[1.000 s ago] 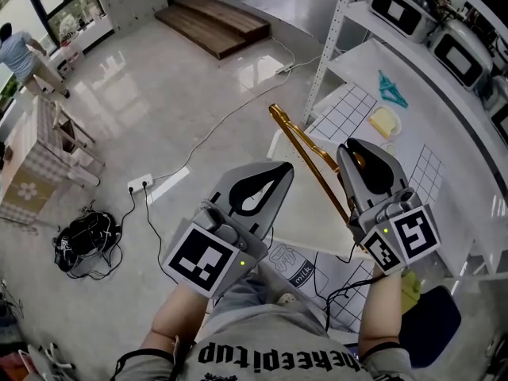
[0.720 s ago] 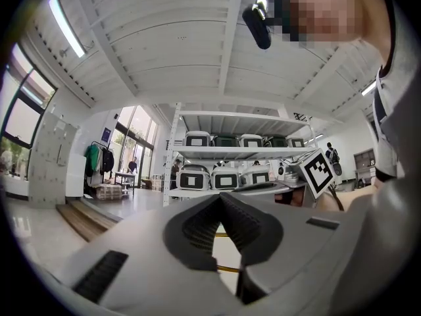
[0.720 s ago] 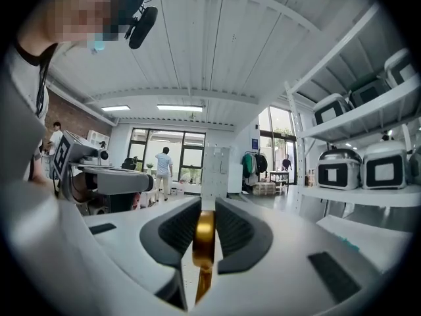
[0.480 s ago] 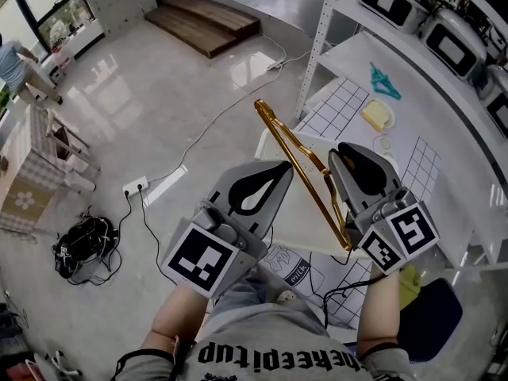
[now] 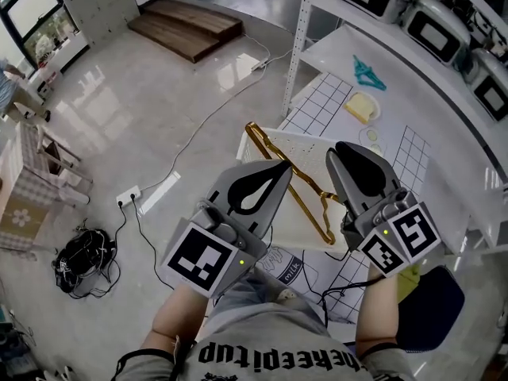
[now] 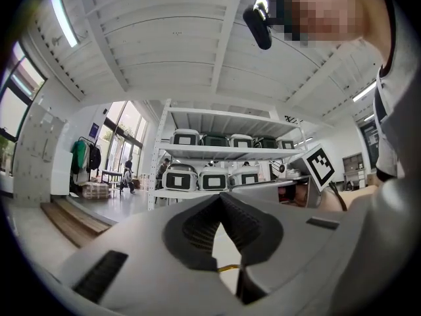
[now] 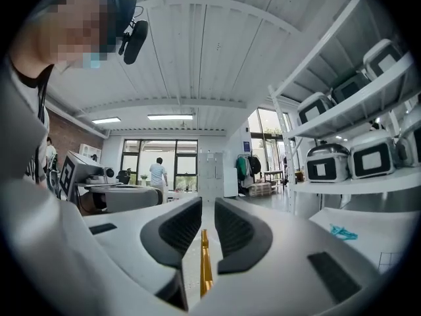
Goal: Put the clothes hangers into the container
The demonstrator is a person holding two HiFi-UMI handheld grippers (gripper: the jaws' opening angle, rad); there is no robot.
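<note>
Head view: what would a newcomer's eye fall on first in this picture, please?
First, the gold hanger, slanting over the white container at the centre of the picture. The right gripper grips the hanger's bar between its fingers, which are closing. Next comes the row of white cookers at the upper right.

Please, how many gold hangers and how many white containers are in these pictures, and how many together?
gold hanger: 1
white container: 1
Total: 2
</note>
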